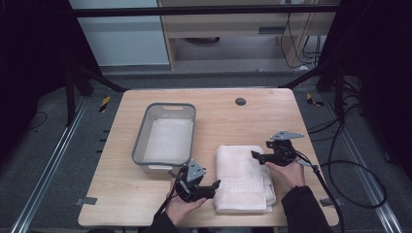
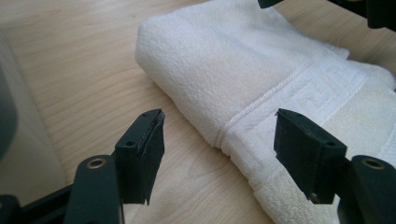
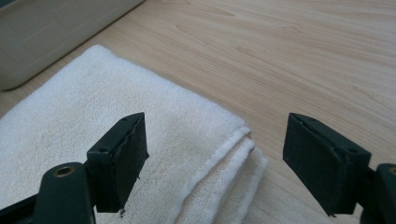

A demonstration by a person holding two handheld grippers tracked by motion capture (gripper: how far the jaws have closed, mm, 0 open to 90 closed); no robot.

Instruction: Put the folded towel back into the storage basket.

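**Folded towel, both grippers poised at its edges**

Item: white folded towel [image 1: 243, 178], flat on the tabletop [image 1: 228, 121], near-right of centre, just right of the grey bin [image 1: 165, 138].

Risk: I judge I could pinch only the top layer at either side, so the fold would peel open on lifting; uneven closing of the two sides would skew it.

Left gripper [image 1: 214, 187]: jaws apart, holding nothing, straddling the towel's near-left folded edge, one jaw over bare wood.

Right gripper [image 1: 255, 155]: jaws apart, empty, over the towel's far-right corner where the layers show; I cannot tell whether either gripper touches the cloth.
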